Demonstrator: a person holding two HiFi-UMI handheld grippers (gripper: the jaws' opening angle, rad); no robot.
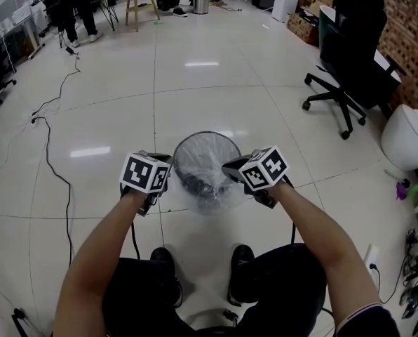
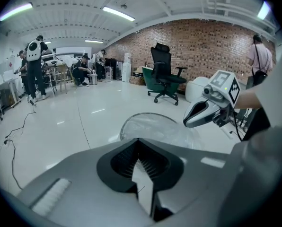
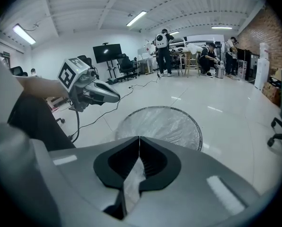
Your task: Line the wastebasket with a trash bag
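Observation:
A round black wire-mesh wastebasket [image 1: 204,140] stands on the floor just in front of my feet. A clear trash bag [image 1: 207,177] sits inside it, its loose top bunched at the near rim. My left gripper [image 1: 166,162] is at the basket's left rim, shut on a fold of the clear film [image 2: 142,181]. My right gripper [image 1: 231,167] is at the right rim, shut on another fold of the film [image 3: 130,183]. In the left gripper view the basket [image 2: 148,126] lies just beyond the shut jaws, with the right gripper [image 2: 198,117] beside it. The right gripper view shows the basket [image 3: 160,124] and the left gripper [image 3: 103,94].
A black office chair [image 1: 346,65] stands at the back right by a brick wall. A white rounded bin [image 1: 409,136] is at the right edge. A black cable [image 1: 52,156] runs over the floor on the left. People and tables are far back [image 1: 72,5].

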